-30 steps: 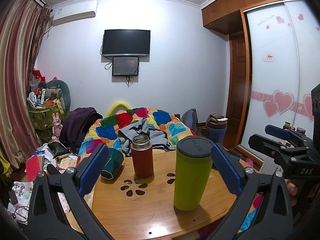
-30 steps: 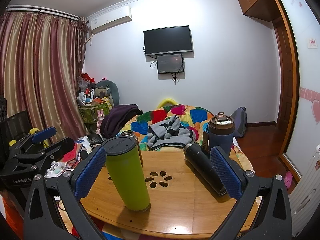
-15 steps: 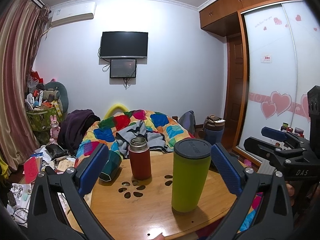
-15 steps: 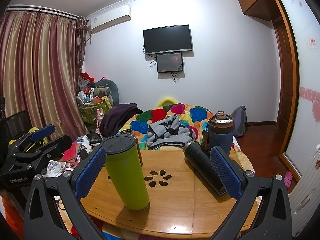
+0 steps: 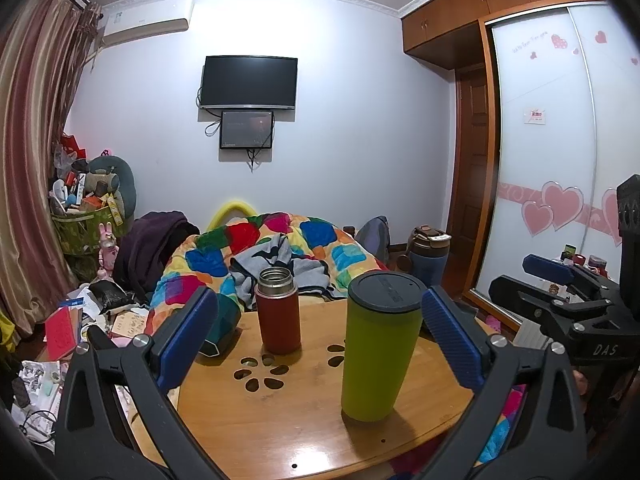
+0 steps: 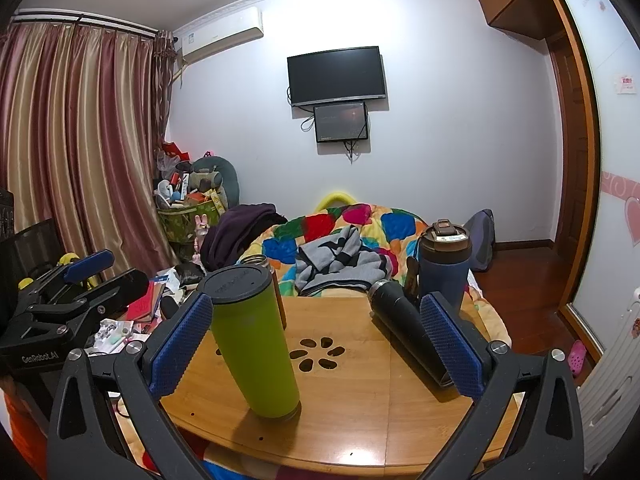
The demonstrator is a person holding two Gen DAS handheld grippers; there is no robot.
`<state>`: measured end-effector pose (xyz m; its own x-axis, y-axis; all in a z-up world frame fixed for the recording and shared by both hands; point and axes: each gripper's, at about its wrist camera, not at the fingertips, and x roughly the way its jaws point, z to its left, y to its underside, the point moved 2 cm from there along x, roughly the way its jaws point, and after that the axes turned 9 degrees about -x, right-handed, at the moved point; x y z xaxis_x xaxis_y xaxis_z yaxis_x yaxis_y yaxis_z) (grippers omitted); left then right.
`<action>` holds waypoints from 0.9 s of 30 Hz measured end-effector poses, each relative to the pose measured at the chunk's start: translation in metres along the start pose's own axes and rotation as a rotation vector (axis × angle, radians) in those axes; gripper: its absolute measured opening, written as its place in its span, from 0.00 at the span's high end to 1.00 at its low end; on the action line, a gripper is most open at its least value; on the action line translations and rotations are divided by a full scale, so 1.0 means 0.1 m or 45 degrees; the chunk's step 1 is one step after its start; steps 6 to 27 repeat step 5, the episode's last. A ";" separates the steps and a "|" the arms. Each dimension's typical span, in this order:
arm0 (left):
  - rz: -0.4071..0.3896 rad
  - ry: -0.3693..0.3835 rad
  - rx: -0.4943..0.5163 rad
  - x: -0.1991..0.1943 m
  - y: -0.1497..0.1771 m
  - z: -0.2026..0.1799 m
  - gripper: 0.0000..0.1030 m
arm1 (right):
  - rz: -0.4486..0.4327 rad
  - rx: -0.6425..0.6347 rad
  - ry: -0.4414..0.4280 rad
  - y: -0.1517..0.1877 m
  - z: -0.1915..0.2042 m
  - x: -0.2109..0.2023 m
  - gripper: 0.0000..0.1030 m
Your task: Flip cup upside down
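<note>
Tall lime-green tumbler with dark lid (image 5: 378, 350) stands upright, long axis vertical, near the front edge of the round wooden surface (image 5: 288, 420). Left gripper (image 5: 316, 332) and right gripper (image 6: 316, 332), both spread apart and empty, face it. Only the right view shows the black flask (image 6: 408, 330) lying on its side.

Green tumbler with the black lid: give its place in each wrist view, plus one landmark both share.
Left wrist view: green tumbler stands right of centre on the wooden table, just inside the right finger, right of the red flask.
Right wrist view: green tumbler stands left of centre, beside the left finger.
Shared landmark: flower-shaped cutout in the tabletop.
</note>
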<state>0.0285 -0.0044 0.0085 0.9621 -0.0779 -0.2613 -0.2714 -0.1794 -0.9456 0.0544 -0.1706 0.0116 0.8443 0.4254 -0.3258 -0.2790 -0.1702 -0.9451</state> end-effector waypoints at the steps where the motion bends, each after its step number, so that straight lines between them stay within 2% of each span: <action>1: 0.001 0.004 0.000 0.00 0.01 0.01 0.00 | 0.002 0.001 -0.003 0.01 0.01 0.00 0.00; 27: -0.001 0.008 0.009 -0.01 0.02 -0.01 0.00 | 0.007 -0.004 -0.005 0.03 0.03 0.00 0.00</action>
